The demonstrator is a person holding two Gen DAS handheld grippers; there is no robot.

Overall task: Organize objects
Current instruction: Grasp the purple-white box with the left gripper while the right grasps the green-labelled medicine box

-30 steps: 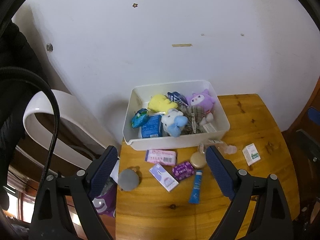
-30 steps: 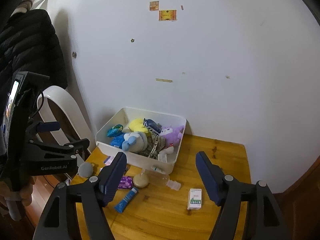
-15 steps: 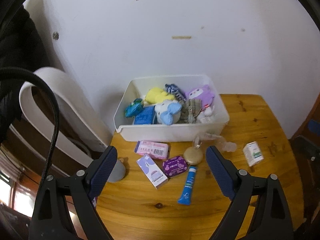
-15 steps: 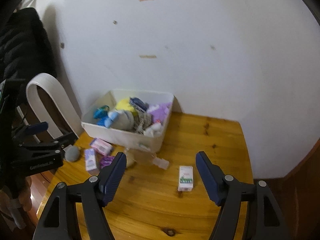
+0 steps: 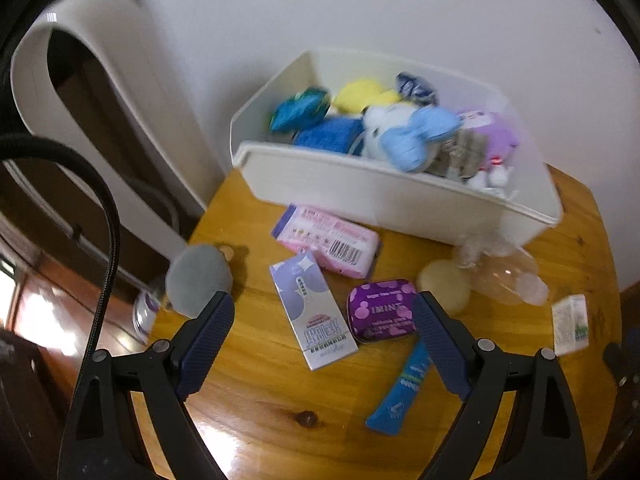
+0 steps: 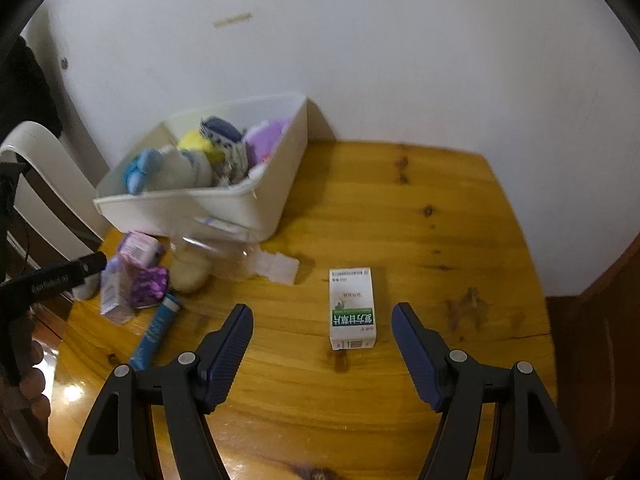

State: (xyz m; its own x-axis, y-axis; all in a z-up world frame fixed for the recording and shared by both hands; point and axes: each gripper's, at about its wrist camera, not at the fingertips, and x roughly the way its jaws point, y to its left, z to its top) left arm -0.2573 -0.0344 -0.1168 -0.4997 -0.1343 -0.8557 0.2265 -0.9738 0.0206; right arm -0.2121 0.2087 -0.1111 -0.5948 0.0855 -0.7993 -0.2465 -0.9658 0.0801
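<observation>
A white bin (image 5: 384,200) (image 6: 260,204) full of plush toys stands at the back of the wooden table (image 6: 420,220). In front of it lie a pink packet (image 5: 328,238), a lilac box (image 5: 312,308), a purple mint tin (image 5: 380,310), a blue tube (image 5: 404,392) (image 6: 156,326), a tan round case (image 5: 444,284), a clear bottle (image 5: 504,276) (image 6: 248,260) and a grey puff (image 5: 198,278). My left gripper (image 5: 324,320) hovers open over the lilac box and tin. My right gripper (image 6: 322,326) is open, with a white and green box (image 6: 352,308) between its fingers, untouched.
A white curved chair back (image 5: 92,92) stands left of the table, against the white wall. A small purple and white item (image 5: 144,312) sits below the table's left edge. A hand (image 6: 28,384) holds the left gripper at the left of the right wrist view.
Both grippers have come down and closer to the table. The left one now hangs over the lilac box and tin, the right one over the white and green box. Both stay open.
</observation>
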